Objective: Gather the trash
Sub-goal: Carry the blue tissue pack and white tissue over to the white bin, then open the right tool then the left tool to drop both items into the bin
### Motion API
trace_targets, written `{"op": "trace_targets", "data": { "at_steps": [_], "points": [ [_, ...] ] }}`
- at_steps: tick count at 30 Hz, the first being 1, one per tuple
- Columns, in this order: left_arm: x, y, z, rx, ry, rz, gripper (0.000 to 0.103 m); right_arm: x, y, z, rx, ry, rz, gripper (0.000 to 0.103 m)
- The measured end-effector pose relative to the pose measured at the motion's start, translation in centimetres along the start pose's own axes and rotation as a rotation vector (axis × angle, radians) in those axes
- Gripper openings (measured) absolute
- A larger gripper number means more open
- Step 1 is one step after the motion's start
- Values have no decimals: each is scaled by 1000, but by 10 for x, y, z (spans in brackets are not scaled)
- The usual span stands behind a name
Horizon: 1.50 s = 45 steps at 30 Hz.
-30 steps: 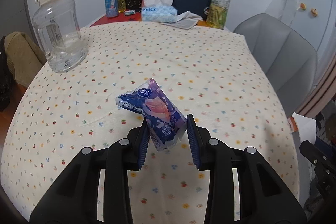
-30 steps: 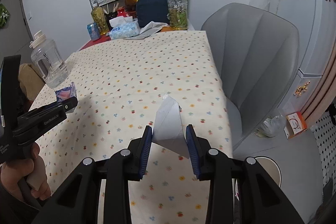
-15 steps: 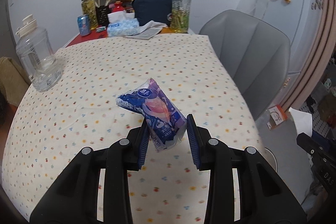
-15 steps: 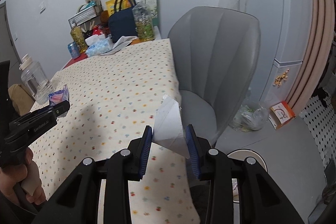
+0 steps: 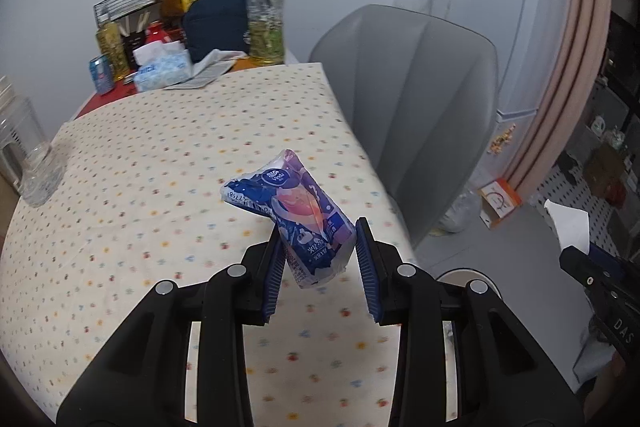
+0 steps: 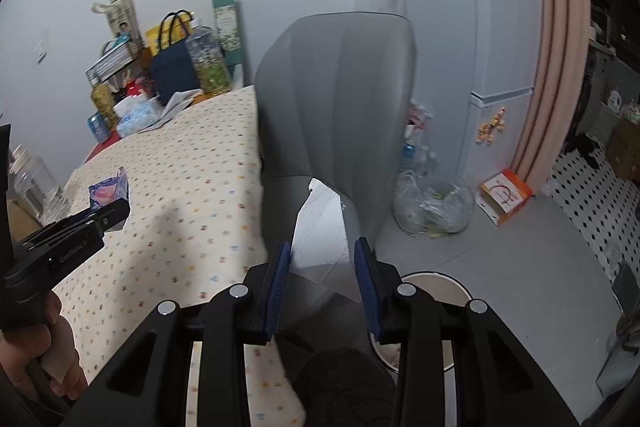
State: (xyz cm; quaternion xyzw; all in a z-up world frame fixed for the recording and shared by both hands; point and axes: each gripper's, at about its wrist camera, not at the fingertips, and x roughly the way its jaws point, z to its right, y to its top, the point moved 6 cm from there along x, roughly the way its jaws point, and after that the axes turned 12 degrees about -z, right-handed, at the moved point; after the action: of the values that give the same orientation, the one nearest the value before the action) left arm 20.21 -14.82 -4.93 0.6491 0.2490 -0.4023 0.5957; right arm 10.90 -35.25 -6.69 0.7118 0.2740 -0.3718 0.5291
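The lower end of the blue tissue packet (image 5: 298, 219) sinks between the left gripper (image 5: 320, 265) jaws, out of sight. A clear water jug (image 5: 24, 151) is cut by the left edge. The white bin (image 6: 430, 281) on the floor shows only a rim arc behind the right gripper (image 6: 322, 285), which hides the foot of the white paper (image 6: 320, 231). Fine print on the packet is too small to read.

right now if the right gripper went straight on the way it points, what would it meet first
Probably the gray chair. The right gripper, jaws shut on a white paper, points past the table edge at the chair's seat and back. Depth is unclear, so it might skim the seat first.
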Motion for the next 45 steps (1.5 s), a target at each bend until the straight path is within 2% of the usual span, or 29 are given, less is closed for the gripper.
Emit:
{"op": "trace_targets", "data": {
  "at_steps": [19,30,32,33,34,35,45],
  "points": [
    [45,6,115,168,-78,-75,34,23,-10,109,174,-76,-40,34],
    [72,5,168,240,-111,-123,34,37,-14,147,225,-90,-66,34],
    [75,5,174,251,-114,-128,34,40,-13,148,221,-92,-68,38],
    [76,5,178,256,-116,-130,34,41,-12,150,223,-97,-65,45],
    [77,5,181,260,-118,-132,34,41,-11,152,228,-98,-58,59],
    [78,6,183,263,-118,-133,34,40,-11,154,232,-99,-52,60],
    [87,-5,217,323,-148,-162,34,22,-18,191,287,-150,-28,61]
  ]
}}
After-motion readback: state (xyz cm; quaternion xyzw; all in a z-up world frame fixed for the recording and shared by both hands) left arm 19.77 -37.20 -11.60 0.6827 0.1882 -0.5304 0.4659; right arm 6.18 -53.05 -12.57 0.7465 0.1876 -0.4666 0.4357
